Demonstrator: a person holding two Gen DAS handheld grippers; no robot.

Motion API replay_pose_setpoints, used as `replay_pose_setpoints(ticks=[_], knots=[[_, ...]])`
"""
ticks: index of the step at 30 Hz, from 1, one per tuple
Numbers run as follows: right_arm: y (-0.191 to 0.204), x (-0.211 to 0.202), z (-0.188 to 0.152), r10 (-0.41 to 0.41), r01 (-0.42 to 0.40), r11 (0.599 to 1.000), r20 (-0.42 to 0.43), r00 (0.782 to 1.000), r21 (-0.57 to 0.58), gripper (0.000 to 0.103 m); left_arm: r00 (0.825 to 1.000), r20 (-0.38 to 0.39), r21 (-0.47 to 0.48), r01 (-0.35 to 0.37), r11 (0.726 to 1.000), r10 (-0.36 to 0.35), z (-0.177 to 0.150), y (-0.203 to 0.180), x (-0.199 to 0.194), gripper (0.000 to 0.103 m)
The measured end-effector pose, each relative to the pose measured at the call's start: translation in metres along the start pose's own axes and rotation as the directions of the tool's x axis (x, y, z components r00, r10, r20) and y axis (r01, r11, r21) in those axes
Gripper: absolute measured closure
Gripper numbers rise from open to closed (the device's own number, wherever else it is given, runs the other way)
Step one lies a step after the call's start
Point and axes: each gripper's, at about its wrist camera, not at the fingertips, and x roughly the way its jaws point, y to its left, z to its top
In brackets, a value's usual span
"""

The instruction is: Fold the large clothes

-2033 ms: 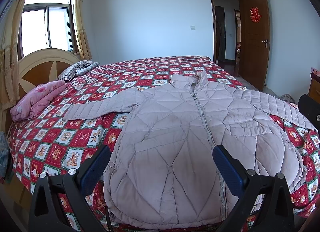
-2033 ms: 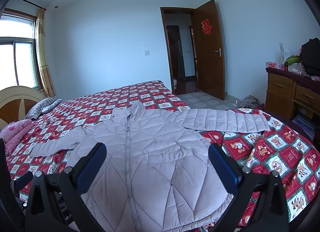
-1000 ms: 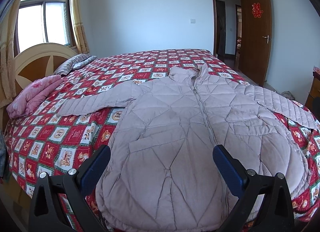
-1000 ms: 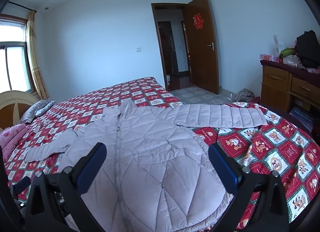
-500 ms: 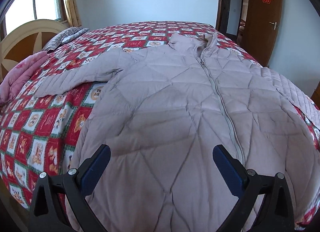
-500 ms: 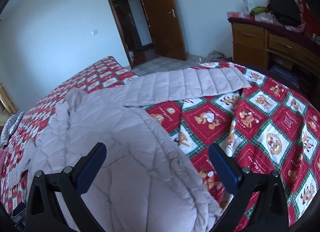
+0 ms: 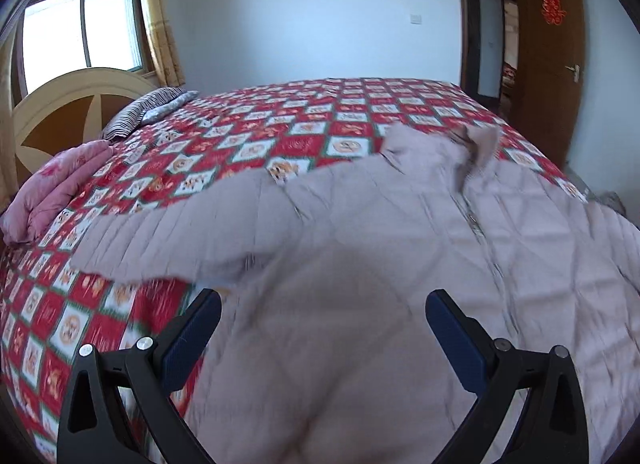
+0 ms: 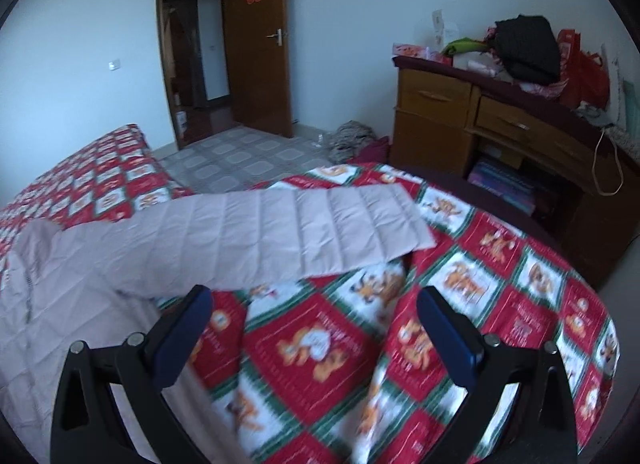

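A pale lilac quilted jacket (image 7: 400, 264) lies flat and zipped on the red patterned bedspread (image 7: 240, 136), collar toward the far side. Its one sleeve (image 7: 172, 240) stretches out to the left. My left gripper (image 7: 320, 328) hovers open over the jacket's body near that sleeve's armpit, holding nothing. In the right wrist view the other sleeve (image 8: 260, 232) lies straight across the bedspread (image 8: 500, 284) toward the right. My right gripper (image 8: 312, 324) is open just in front of this sleeve's lower edge, above bare bedspread, with nothing between its fingers.
A pink folded quilt (image 7: 56, 184) and a striped pillow (image 7: 140, 112) lie by the headboard (image 7: 72, 104). A wooden dresser (image 8: 500, 132) piled with clothes and bags stands right of the bed. An open door (image 8: 260, 52) and tiled floor (image 8: 240, 156) lie beyond.
Both grippers have dropped lower and moved apart: the left swung toward the left sleeve side, the right swung out toward the right sleeve. Both stay open. The jacket has not moved.
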Motion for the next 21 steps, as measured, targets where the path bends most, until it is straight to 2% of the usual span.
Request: replay_pose_setpoints(ticks=[4,6,8,10,12,14,16,19,21], knots=[[-0.005,0.033,0.02,-0.057,0.058,0.998,0.035,0.998,-0.022,0.0,1.0,0.008,-0.015,-0.004,1.0,0.004,0.012,0.006,0.034,0.001],[-0.013,0.049,0.03,-0.083,0.084,0.996,0.041,0.996,-0.023,0.0,0.999,0.029,-0.014,-0.041,0.999,0.041,0.013,0.011,0.049,0.001],[-0.034,0.08,0.044,-0.107,0.107,0.994,-0.008,0.994,0.019,0.0,0.997,0.024,-0.019,-0.076,0.997,0.077,0.011,0.018,0.063,0.001],[-0.052,0.101,0.051,-0.128,0.131,0.99,-0.045,0.991,0.053,0.0,0.998,-0.017,-0.062,-0.056,0.996,0.055,0.007,0.027,0.077,0.001],[-0.072,0.129,0.057,-0.137,0.146,0.986,-0.11,0.985,0.084,0.005,0.997,-0.066,-0.113,-0.048,0.992,0.04,0.0,0.035,0.088,0.001],[-0.084,0.151,0.056,-0.122,0.139,0.985,-0.17,0.978,0.098,0.014,0.994,-0.105,-0.13,-0.041,0.991,0.027,-0.006,0.037,0.097,0.001],[-0.091,0.167,0.052,-0.108,0.134,0.985,-0.222,0.969,0.104,0.017,0.99,-0.139,-0.124,-0.045,0.991,0.027,-0.009,0.035,0.104,0.001],[-0.091,0.179,0.043,-0.065,0.098,0.989,-0.267,0.961,0.111,0.03,0.988,-0.152,-0.113,-0.051,0.992,0.034,-0.011,0.029,0.107,0.001],[-0.088,0.182,0.036,-0.058,0.088,0.991,-0.272,0.96,0.102,0.034,0.986,-0.167,-0.114,-0.047,0.992,0.027,-0.011,0.029,0.11,0.001]])
